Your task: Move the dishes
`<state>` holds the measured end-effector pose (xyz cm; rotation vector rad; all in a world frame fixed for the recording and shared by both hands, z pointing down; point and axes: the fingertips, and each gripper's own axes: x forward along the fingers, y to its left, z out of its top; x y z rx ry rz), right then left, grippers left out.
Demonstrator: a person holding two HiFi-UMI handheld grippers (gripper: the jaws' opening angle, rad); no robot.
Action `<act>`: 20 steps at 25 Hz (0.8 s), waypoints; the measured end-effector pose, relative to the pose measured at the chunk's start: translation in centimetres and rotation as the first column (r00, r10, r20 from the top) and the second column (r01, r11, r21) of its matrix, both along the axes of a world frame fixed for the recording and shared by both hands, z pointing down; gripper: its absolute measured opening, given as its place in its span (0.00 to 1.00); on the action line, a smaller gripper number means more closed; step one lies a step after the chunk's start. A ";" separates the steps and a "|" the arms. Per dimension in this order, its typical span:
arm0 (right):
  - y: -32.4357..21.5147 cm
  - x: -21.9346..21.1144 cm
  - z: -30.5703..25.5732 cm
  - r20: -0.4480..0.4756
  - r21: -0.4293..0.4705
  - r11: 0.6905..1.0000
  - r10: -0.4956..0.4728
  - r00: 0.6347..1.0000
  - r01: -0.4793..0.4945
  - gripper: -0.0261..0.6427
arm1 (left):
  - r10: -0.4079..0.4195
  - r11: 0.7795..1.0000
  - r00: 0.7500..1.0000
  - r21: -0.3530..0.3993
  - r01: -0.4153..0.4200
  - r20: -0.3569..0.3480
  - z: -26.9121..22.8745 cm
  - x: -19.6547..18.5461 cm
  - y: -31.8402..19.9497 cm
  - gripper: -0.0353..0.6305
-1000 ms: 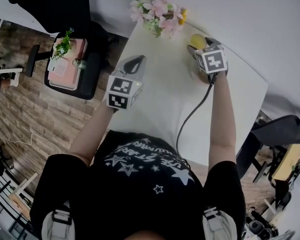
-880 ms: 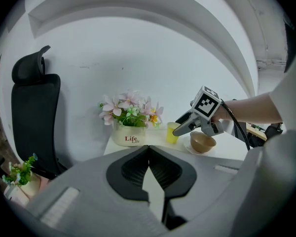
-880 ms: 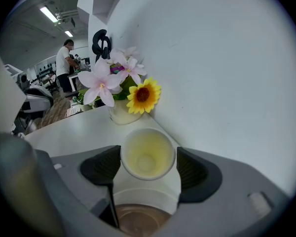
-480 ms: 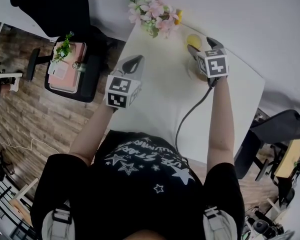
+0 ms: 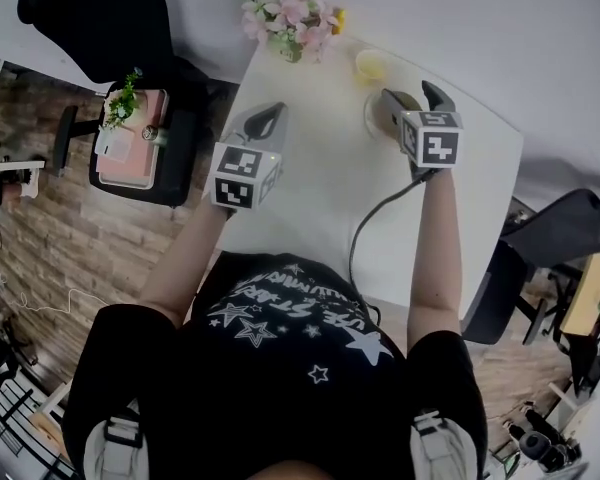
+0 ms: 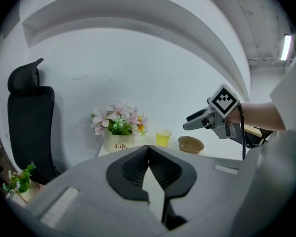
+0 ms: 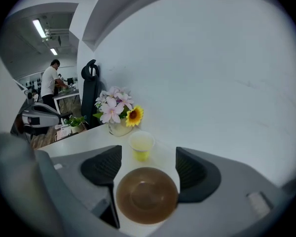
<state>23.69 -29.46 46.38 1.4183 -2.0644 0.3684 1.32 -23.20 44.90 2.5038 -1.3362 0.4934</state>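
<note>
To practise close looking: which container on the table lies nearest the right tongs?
The brown bowl, framed between the open right tongs; the yellow cup and the white flower pot stand farther back.

Flowers (image 5: 288, 18) stand at the white table's (image 5: 320, 198) far corner. Left of the table are a black chair (image 5: 90, 13) and a small plant (image 5: 123, 98).

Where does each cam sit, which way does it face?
Head view: on the head, steeply down at table; torso, arms, left gripper, right gripper show.
Left gripper view: on that gripper, faces the wall; own shut jaws show.
Right gripper view: over the brown bowl, own open jaws flanking it.
Shared: bowl, yellow cup, flowers in both gripper views.
</note>
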 end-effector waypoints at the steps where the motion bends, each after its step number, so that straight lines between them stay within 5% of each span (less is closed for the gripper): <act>1: 0.5 0.4 0.2 0.005 -0.004 1.000 0.013 1.000 -0.013 0.54 | 0.006 1.000 1.000 0.002 -0.006 0.000 -0.1 0.3 0.2 0.07; 14: 4.1 6.6 5.1 0.045 -0.143 0.965 0.226 0.973 -0.218 0.34 | 0.043 0.999 0.999 -0.009 -0.043 0.008 0.6 2.9 0.4 0.07; 20: 3.8 8.1 7.2 0.023 -0.213 0.948 0.247 0.969 -0.237 0.30 | 0.044 0.999 0.999 -0.031 -0.043 0.019 1.5 3.5 0.1 0.07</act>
